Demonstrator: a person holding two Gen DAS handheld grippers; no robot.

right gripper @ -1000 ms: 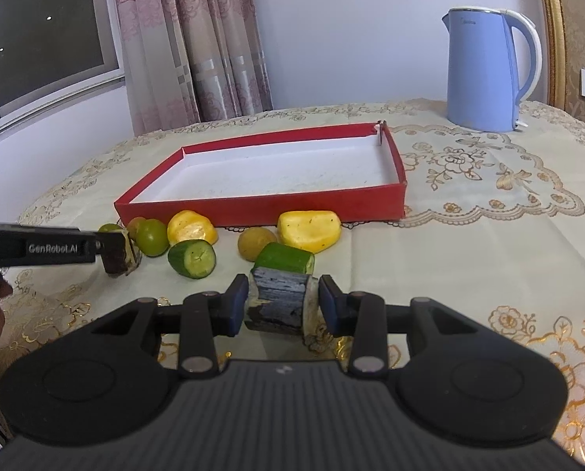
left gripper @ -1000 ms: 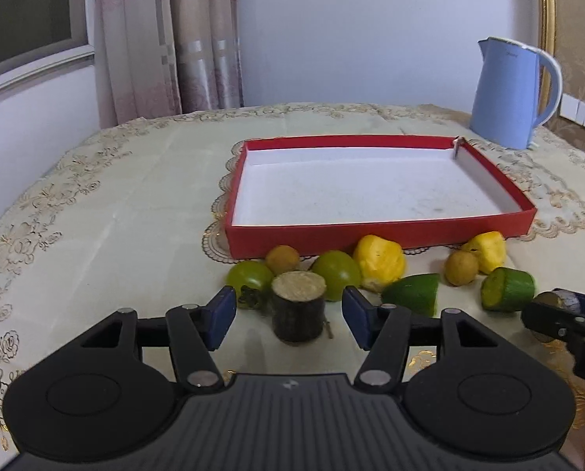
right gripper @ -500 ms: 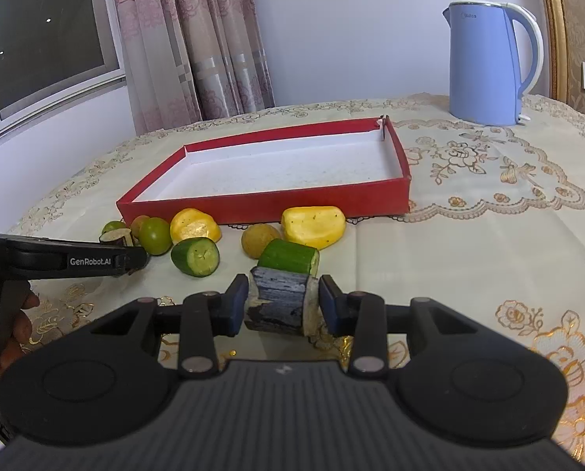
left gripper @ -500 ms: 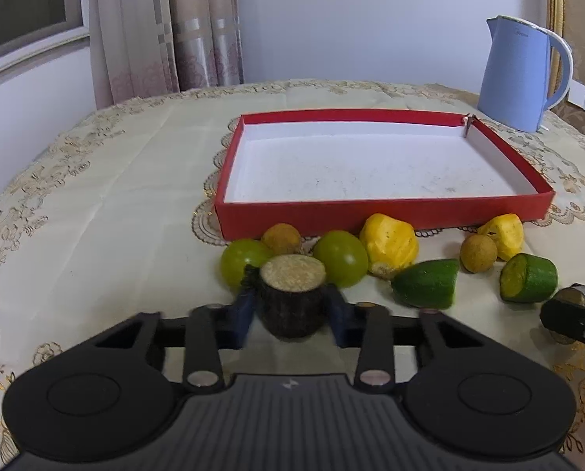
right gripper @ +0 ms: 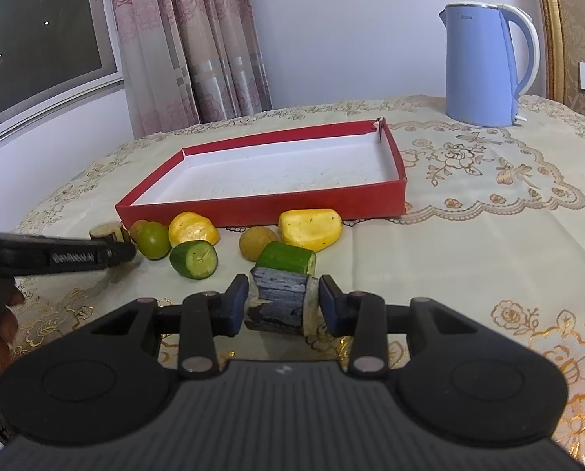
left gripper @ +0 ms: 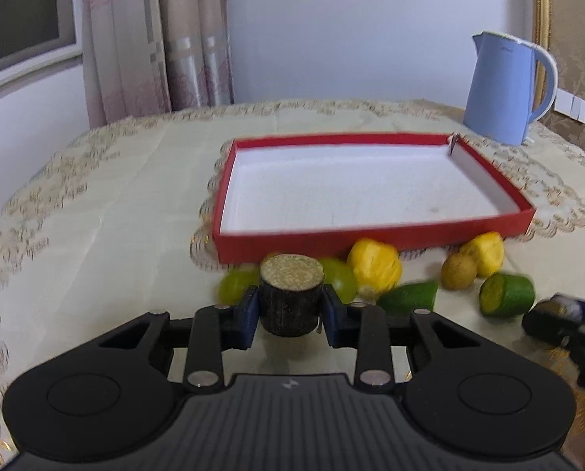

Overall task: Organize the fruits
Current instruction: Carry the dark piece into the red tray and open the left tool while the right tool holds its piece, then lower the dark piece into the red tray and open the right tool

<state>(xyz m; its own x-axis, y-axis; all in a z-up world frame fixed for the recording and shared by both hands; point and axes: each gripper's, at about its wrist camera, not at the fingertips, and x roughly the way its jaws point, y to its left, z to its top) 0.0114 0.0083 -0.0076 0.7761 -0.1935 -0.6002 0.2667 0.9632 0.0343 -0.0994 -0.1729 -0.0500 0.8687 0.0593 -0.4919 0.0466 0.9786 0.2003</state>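
Observation:
My left gripper [left gripper: 291, 316] is shut on a dark round sugarcane piece [left gripper: 291, 300] with a tan top, lifted above the cloth. My right gripper [right gripper: 283, 304] is shut on a dark sugarcane piece [right gripper: 278, 301] lying sideways, low over the cloth. A red tray [left gripper: 370, 231] with a white floor stands behind a row of fruit: green round fruits [left gripper: 337, 278], yellow pieces [left gripper: 374, 265], a brown longan [left gripper: 458, 274] and cucumber chunks [left gripper: 506, 294]. In the right wrist view the tray [right gripper: 265, 207], the cucumber chunks [right gripper: 194, 259] and the left gripper [right gripper: 57, 256] show.
A light blue kettle [left gripper: 504, 88] stands at the back right of the table, also in the right wrist view [right gripper: 484, 64]. A lace tablecloth [right gripper: 488, 216] covers the round table. Curtains and a window are behind.
My left gripper closed on the round sugarcane piece and lifted it up toward the tray. My right gripper stayed shut on its piece and rose slightly.

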